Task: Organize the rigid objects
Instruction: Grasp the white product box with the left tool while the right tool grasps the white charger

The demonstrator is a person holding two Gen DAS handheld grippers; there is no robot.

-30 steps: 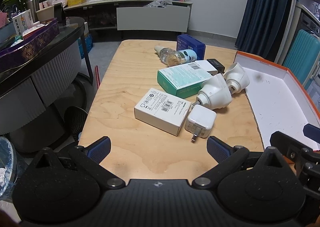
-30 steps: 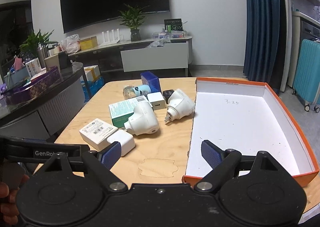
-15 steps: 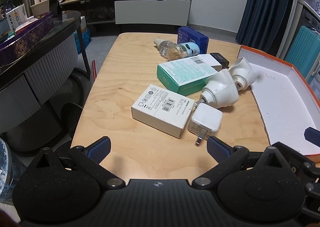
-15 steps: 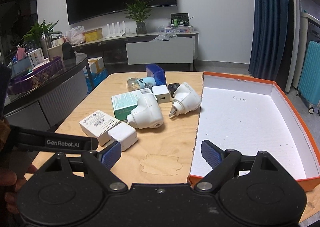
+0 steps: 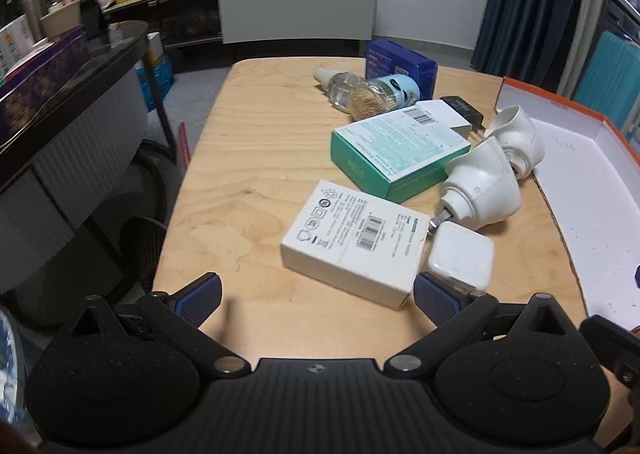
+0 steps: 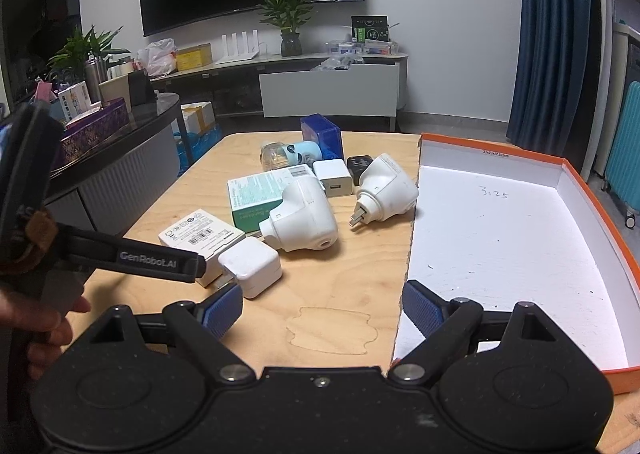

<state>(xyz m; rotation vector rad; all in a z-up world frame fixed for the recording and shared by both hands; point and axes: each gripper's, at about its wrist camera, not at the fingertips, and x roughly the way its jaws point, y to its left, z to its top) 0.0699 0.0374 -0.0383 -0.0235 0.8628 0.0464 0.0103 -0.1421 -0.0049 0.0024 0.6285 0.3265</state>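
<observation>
On the wooden table [image 5: 256,157] lies a cluster of objects: a white box [image 5: 352,248], a white square charger [image 5: 460,260], a green box [image 5: 396,151], two white plug adapters [image 5: 486,191], a blue box [image 5: 400,63] and small bottles [image 5: 376,93]. My left gripper [image 5: 318,296] is open, its fingers level with the near edge of the white box. My right gripper [image 6: 322,312] is open and empty, low over the table beside the orange tray [image 6: 520,238]. The white charger [image 6: 250,266] lies just ahead of its left finger.
A dark curved counter [image 5: 68,93] with boxes stands to the left of the table. A low cabinet [image 6: 328,89] with a plant and a TV line the far wall. A blue curtain [image 6: 554,33] hangs at the right. The tray's inside is white and bare.
Both grippers have moved forward toward the cluster. The white box and charger now sit closer to the left gripper's fingers. Both stay open.
</observation>
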